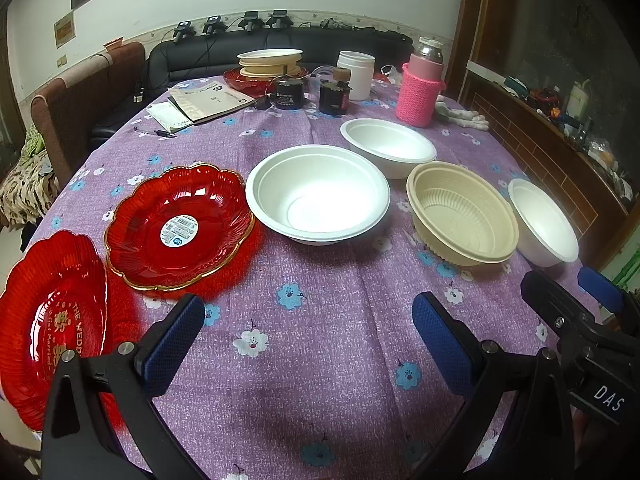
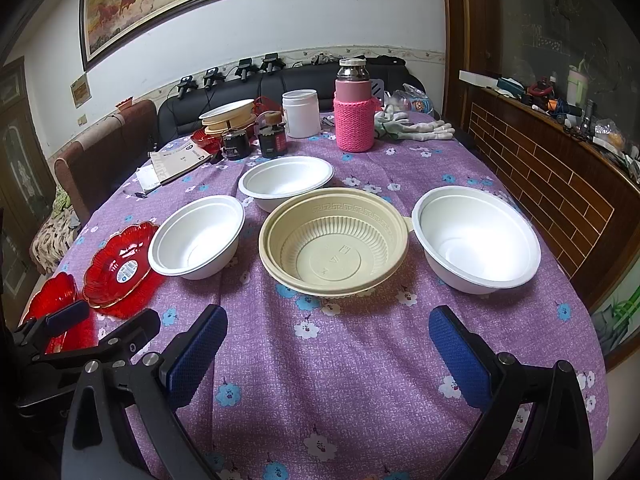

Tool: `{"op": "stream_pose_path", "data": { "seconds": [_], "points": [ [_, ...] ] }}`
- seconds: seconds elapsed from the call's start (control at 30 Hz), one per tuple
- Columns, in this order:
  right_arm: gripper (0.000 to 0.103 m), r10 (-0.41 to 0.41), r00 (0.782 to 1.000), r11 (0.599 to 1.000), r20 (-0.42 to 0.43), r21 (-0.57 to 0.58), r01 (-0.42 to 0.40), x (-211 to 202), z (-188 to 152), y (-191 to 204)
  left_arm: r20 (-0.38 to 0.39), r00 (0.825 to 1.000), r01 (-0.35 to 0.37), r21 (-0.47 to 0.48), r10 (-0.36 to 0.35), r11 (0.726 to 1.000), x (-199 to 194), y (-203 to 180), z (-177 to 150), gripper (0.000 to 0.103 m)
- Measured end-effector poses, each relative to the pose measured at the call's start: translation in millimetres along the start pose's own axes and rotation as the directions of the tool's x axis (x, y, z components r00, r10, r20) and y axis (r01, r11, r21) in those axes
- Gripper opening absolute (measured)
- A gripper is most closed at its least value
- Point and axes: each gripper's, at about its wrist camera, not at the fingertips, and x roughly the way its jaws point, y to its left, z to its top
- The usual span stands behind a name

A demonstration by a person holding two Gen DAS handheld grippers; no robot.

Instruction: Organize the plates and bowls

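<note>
On the purple flowered tablecloth [image 1: 320,320] lie two red plates: one with a gold rim and a sticker [image 1: 178,226] [image 2: 120,266], one at the near left edge [image 1: 52,320] [image 2: 50,300]. Three white bowls stand apart: middle left [image 1: 318,194] [image 2: 198,236], farther back [image 1: 388,146] [image 2: 286,178], far right [image 1: 542,220] [image 2: 476,234]. A beige ribbed bowl [image 1: 462,218] [image 2: 334,240] sits between them. My left gripper [image 1: 308,332] is open and empty over the near cloth. My right gripper [image 2: 326,344] is open and empty in front of the beige bowl.
At the table's back stand a stack of beige and white bowls on a red plate [image 1: 270,64], two dark jars [image 1: 290,94], a white jar [image 1: 356,74], a pink-sleeved flask [image 1: 422,84], booklets [image 1: 208,104] and white gloves [image 2: 416,128]. Chairs and a black sofa stand behind; a wooden cabinet is at right.
</note>
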Motion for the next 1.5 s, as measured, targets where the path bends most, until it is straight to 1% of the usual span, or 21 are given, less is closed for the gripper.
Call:
{"op": "stream_pose_path", "data": {
  "seconds": [0.2, 0.3, 0.37, 0.47, 0.57, 0.63, 0.8, 0.87, 0.9, 0.93, 1.0, 1.1, 1.17, 1.2, 1.23, 1.27, 1.3, 1.37, 1.43, 1.47, 1.5],
  "points": [
    [0.102, 0.002, 1.0, 1.0, 0.0, 0.001, -0.002, -0.2, 0.0, 0.0, 0.004, 1.0, 0.002, -0.003, -0.002, 1.0, -2.1, 0.7, -0.3, 0.103],
    [0.102, 0.035, 0.999, 0.999, -0.005, 0.001, -0.035, -0.7, 1.2, 3.6, 0.022, 1.0, 0.007, -0.022, -0.006, 1.0, -15.6, 12.8, -2.3, 0.103],
    [0.102, 0.097, 0.995, 0.995, -0.029, 0.003, -0.097, -0.1, 2.9, 9.1, 0.045, 0.999, -0.003, -0.043, 0.005, 0.999, -31.1, 29.5, -4.7, 0.103],
    [0.102, 0.232, 0.969, 0.973, -0.08, 0.022, -0.231, 3.8, 7.0, 24.2, 0.103, 0.993, -0.038, -0.112, 0.05, 0.993, -62.6, 74.3, -10.4, 0.103],
    [0.102, 0.389, 0.908, 0.921, -0.155, 0.047, -0.387, 12.3, 11.2, 52.7, 0.129, 0.983, -0.1, -0.203, 0.128, 0.974, -83.2, 122.5, -18.1, 0.103],
    [0.101, 0.469, 0.859, 0.881, -0.206, 0.043, -0.471, 18.8, 10.6, 80.5, 0.122, 0.974, -0.145, -0.299, 0.189, 0.943, -93.8, 162.0, -26.3, 0.103],
    [0.1, 0.598, 0.734, 0.787, -0.322, 0.061, -0.614, 34.3, 3.4, 150.0, 0.022, 0.949, -0.267, -0.479, 0.315, 0.836, -91.9, 245.6, -51.8, 0.103],
    [0.094, 0.628, 0.689, 0.757, -0.362, 0.081, -0.648, 42.6, -1.4, 176.5, -0.026, 0.943, -0.298, -0.506, 0.331, 0.809, -82.2, 264.1, -59.7, 0.103],
    [0.085, 0.632, 0.676, 0.752, -0.378, 0.09, -0.653, 47.4, -5.2, 186.1, -0.055, 0.942, -0.31, -0.515, 0.33, 0.799, -75.3, 271.9, -63.9, 0.102],
    [0.074, 0.638, 0.657, 0.746, -0.4, 0.11, -0.657, 53.2, -7.4, 195.3, -0.07, 0.941, -0.319, -0.514, 0.331, 0.796, -72.7, 271.1, -68.6, 0.101],
    [0.062, 0.633, 0.631, 0.746, -0.449, 0.134, -0.653, 67.1, -12.5, 214.3, -0.088, 0.944, -0.317, -0.513, 0.319, 0.798, -66.4, 272.4, -73.6, 0.1],
    [0.06, 0.612, 0.62, 0.762, -0.491, 0.156, -0.629, 86.0, -20.5, 232.0, -0.104, 0.947, -0.312, -0.518, 0.303, 0.796, -54.4, 275.7, -77.9, 0.1],
    [0.06, 0.596, 0.626, 0.776, -0.502, 0.163, -0.609, 95.0, -25.0, 241.3, -0.117, 0.953, -0.298, -0.527, 0.279, 0.796, -46.3, 281.9, -79.8, 0.1],
    [0.058, 0.595, 0.624, 0.778, -0.507, 0.168, -0.606, 97.7, -25.9, 243.7, -0.122, 0.952, -0.301, -0.525, 0.28, 0.796, -43.7, 281.9, -79.9, 0.096],
    [0.054, 0.592, 0.624, 0.78, -0.51, 0.165, -0.604, 100.2, -27.3, 247.2, -0.131, 0.951, -0.307, -0.518, 0.28, 0.799, -41.7, 282.0, -80.5, 0.09],
    [0.051, 0.585, 0.63, 0.784, -0.511, 0.16, -0.599, 102.6, -28.2, 250.4, -0.153, 0.948, -0.317, -0.506, 0.278, 0.803, -35.8, 281.7, -81.5, 0.074],
    [0.044, 0.581, 0.633, 0.788, -0.511, 0.158, -0.595, 104.8, -27.9, 252.8, -0.18, 0.944, -0.331, -0.497, 0.278, 0.802, -30.5, 282.5, -82.2, 0.052],
    [0.034, 0.566, 0.639, 0.797, -0.521, 0.149, -0.585, 113.9, -31.2, 259.7, -0.217, 0.936, -0.348, -0.482, 0.276, 0.804, -20.1, 283.0, -84.7, 0.031],
    [0.02, 0.551, 0.633, 0.805, -0.544, 0.144, -0.576, 121.2, -34.9, 266.4, -0.206, 0.933, -0.36, -0.465, 0.296, 0.809, -20.3, 278.5, -83.2, 0.027],
    [0.018, 0.556, 0.627, 0.799, -0.545, 0.145, -0.583, 123.3, -34.6, 267.4, -0.204, 0.93, -0.366, -0.468, 0.305, 0.805, -21.9, 277.2, -82.8, 0.026],
    [0.011, 0.555, 0.634, 0.798, -0.539, 0.128, -0.589, 121.5, -34.2, 271.1, -0.202, 0.932, -0.362, -0.476, 0.301, 0.801, -23.0, 277.7, -83.0, 0.024]
  ]
}}
